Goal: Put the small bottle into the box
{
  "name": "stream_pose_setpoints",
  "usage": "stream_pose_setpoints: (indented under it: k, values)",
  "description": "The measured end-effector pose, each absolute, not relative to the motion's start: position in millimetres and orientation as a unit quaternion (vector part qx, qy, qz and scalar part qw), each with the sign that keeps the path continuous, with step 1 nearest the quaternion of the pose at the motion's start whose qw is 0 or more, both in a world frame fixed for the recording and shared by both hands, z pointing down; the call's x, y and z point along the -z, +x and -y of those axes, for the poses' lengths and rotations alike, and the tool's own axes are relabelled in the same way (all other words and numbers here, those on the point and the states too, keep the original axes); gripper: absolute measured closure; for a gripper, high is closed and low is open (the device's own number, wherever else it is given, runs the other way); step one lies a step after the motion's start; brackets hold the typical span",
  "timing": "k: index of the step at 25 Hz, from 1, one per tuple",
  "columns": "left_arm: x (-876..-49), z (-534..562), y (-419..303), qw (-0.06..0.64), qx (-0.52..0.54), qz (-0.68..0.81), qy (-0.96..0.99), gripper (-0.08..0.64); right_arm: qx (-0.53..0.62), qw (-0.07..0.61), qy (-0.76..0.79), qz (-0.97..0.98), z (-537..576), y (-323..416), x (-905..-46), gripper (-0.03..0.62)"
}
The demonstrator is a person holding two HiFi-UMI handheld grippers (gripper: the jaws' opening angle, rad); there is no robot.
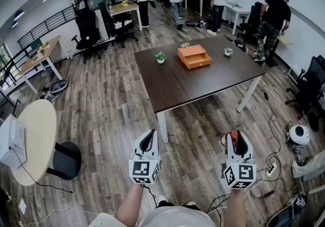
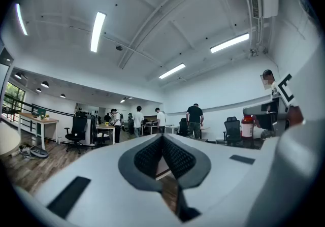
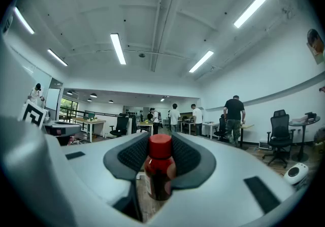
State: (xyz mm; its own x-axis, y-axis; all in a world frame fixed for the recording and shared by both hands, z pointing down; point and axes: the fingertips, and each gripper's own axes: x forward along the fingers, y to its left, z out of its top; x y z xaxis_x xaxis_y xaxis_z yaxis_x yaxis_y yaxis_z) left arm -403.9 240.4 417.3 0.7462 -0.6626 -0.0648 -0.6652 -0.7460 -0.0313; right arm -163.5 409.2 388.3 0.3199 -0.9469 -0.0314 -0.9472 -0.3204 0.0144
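A small dark bottle with a red cap [image 3: 160, 167] stands upright between the pads of my right gripper [image 3: 161, 159], which is shut on it. In the head view only its red cap [image 1: 234, 135] shows at the tip of the right gripper [image 1: 237, 142], held low above the wood floor. My left gripper [image 1: 148, 143] is beside it on the left; its pads meet with nothing between them [image 2: 163, 156], so it is shut and empty. The orange box [image 1: 194, 56] lies open on the dark table [image 1: 167, 84], well ahead of both grippers.
Two small potted plants [image 1: 160, 57] [image 1: 228, 52] stand on the table either side of the box. A round pale table [image 1: 31, 137] is at the left. Cables and a white device [image 1: 298, 134] lie on the floor at the right. People stand at desks far back.
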Motion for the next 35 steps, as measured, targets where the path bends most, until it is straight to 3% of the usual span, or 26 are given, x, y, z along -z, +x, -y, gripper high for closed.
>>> stream_pose_setpoints:
  k: [26,35]
  values:
    - [-449.3,-177.3,-507.3,0.003,-0.014,-0.377,-0.926,0.558,-0.004,-0.011,-0.799,-0.601,-331.1,-261.3,-413.7,0.454]
    - [-462.0,-162.3,-509.3,-0.007,-0.009,-0.373,-0.928,0.558,0.001,-0.017,-0.801,-0.599,-315.2,-264.9,-421.9,0.454]
